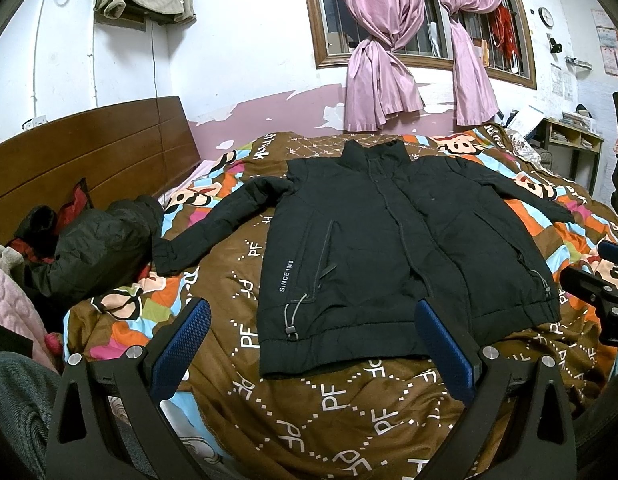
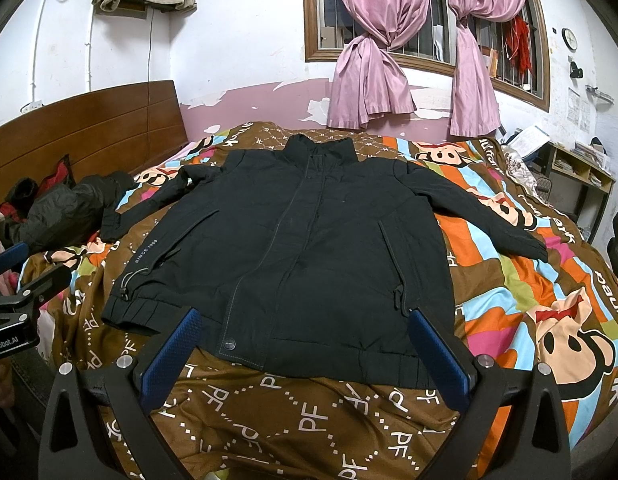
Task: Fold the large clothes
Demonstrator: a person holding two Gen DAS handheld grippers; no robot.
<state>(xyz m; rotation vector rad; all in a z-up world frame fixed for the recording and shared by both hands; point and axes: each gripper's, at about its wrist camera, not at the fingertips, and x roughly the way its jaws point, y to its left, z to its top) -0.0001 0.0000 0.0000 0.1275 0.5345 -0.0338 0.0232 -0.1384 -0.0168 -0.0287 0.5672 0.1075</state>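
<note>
A black zip jacket (image 1: 389, 240) (image 2: 309, 248) lies flat and face up on the bed, collar toward the window, both sleeves spread out sideways. Its hem faces me. My left gripper (image 1: 313, 316) hovers open above the hem's left half, blue pads wide apart, holding nothing. My right gripper (image 2: 305, 328) is also open, just short of the hem's middle and right part, with nothing between its fingers. In each wrist view the other gripper's black body shows at the frame's edge.
The bed carries a brown and striped cartoon-print quilt (image 1: 329, 408) (image 2: 529, 280). A dark padded garment (image 1: 93, 244) (image 2: 65, 204) is heaped at the left by the wooden headboard (image 1: 89, 148). Pink curtains (image 2: 369, 76) hang behind; a desk shelf (image 2: 581, 168) stands right.
</note>
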